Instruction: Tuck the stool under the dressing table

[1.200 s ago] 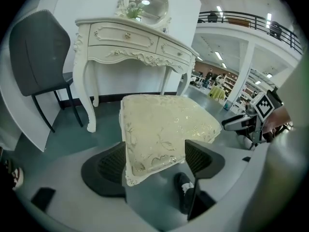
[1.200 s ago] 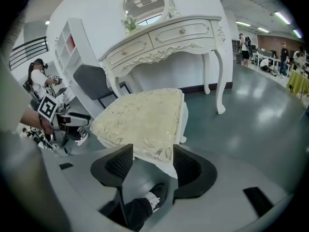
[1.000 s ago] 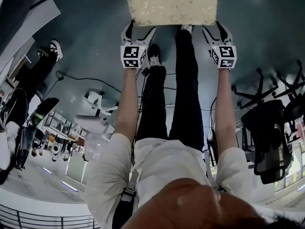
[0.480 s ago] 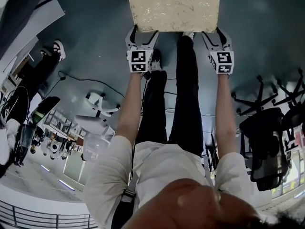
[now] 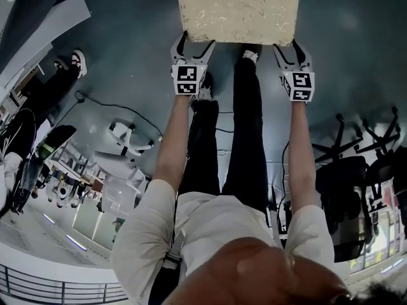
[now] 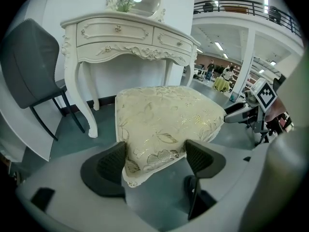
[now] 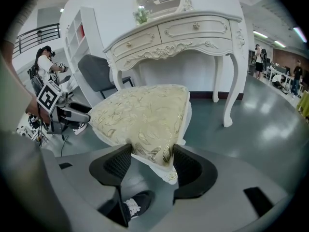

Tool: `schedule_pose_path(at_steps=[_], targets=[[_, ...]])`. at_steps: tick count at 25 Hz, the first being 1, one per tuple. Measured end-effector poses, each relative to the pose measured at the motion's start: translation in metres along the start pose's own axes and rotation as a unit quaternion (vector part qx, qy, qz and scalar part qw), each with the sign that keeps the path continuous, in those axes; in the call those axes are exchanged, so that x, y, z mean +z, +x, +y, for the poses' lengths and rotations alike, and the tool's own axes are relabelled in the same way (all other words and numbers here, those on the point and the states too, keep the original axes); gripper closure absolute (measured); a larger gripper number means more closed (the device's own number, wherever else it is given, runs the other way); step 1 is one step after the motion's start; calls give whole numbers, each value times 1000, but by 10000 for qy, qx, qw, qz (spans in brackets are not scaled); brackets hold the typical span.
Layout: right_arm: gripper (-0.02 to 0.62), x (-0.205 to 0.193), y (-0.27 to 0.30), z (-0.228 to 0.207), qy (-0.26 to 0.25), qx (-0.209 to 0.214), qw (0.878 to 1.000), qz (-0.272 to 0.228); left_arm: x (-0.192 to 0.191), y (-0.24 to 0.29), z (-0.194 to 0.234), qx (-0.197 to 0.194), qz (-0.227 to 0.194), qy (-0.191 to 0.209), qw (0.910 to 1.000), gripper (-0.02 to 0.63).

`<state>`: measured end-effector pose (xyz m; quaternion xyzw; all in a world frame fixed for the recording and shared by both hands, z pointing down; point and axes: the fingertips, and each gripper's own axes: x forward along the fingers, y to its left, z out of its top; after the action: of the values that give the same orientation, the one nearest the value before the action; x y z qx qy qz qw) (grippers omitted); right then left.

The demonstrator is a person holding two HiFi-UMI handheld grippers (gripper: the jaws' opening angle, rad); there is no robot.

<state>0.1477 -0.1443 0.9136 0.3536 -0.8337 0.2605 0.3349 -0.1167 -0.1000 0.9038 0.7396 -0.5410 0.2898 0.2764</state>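
Note:
The stool (image 5: 238, 8) has a cream cushion with a gold leaf pattern and stands just in front of me on the grey floor. My left gripper (image 5: 194, 43) is shut on its near left corner, my right gripper (image 5: 291, 46) on its near right corner. In the left gripper view the stool (image 6: 164, 120) fills the middle and the left gripper (image 6: 157, 156) pinches its corner. The white dressing table (image 6: 125, 37) stands right behind it, knee space open. In the right gripper view the right gripper (image 7: 150, 161) clamps the stool (image 7: 145, 112), with the dressing table (image 7: 178, 37) beyond.
A grey chair (image 6: 29, 62) stands to the left of the dressing table, against the white wall. Black office chairs (image 5: 356, 170) are at my right, cables (image 5: 114, 107) and another person (image 5: 38, 100) at my left. My shoe (image 7: 135, 204) is under the stool's near edge.
Both grippers have stayed clamped on the stool's corners. Stool and grippers now sit slightly lower and further right in the head view, and my feet have shifted.

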Motion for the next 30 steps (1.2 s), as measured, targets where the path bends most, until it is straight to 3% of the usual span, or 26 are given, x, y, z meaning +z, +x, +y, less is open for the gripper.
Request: schedule_pose_path(at_steps=[22,30], targets=[[321,109,67,-68,-319,238,9988,-293,90,71,52,413,-364,-252,9982,213],[321,143,86,-92,-391,180,9989,-169,120,95,65,525,-507,-355,9967,213]])
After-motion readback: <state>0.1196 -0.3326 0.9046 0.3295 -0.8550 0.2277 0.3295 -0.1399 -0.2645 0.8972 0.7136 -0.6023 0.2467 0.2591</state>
